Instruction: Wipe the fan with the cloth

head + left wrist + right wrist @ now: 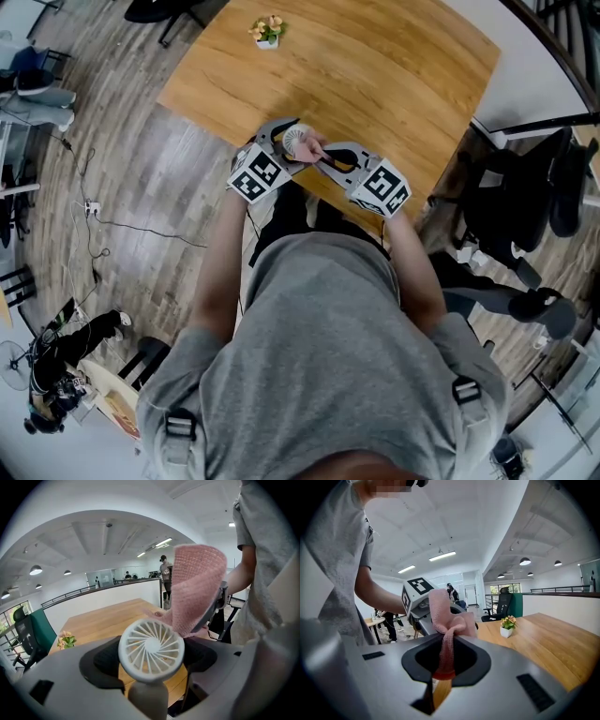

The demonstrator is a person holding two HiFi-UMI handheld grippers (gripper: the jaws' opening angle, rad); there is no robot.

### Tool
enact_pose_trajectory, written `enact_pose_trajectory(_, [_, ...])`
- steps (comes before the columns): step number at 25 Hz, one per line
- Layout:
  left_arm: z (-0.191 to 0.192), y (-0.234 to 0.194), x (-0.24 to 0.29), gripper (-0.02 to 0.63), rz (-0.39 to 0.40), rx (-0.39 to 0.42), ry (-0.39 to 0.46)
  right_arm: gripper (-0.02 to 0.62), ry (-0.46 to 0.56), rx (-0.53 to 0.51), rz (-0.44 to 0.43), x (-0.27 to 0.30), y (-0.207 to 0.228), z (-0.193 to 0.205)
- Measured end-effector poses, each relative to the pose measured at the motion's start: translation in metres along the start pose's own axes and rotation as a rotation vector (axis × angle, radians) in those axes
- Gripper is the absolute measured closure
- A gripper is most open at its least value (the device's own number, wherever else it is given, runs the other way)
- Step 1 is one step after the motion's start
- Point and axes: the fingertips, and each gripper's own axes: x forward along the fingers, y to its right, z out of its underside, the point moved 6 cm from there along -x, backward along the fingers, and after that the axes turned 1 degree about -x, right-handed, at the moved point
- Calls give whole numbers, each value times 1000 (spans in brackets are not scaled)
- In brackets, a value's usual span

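Note:
In the left gripper view a small white hand fan [151, 649] with a round grille stands up between the jaws of my left gripper [151, 663], which is shut on its handle. The pink cloth [197, 590] drapes against the fan's upper right rim. In the right gripper view my right gripper [446, 657] is shut on a bunched fold of the cloth [447, 616], and the left gripper's marker cube [417, 588] is just behind it. From the head view both grippers meet over the table's near edge: left gripper [279, 141], fan [296, 141], right gripper [328, 159].
The wooden table [375, 75] carries a small potted flower [267, 31] at its far side. A black office chair [525, 202] stands to the right. Cables and a power strip [92, 208] lie on the floor at left. People stand far off in the room.

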Motion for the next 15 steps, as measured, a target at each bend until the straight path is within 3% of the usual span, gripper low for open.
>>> enact_pose_trajectory(15, [2,13,-7,216,48,5,41,555,-33,11,79,-9,21,12])
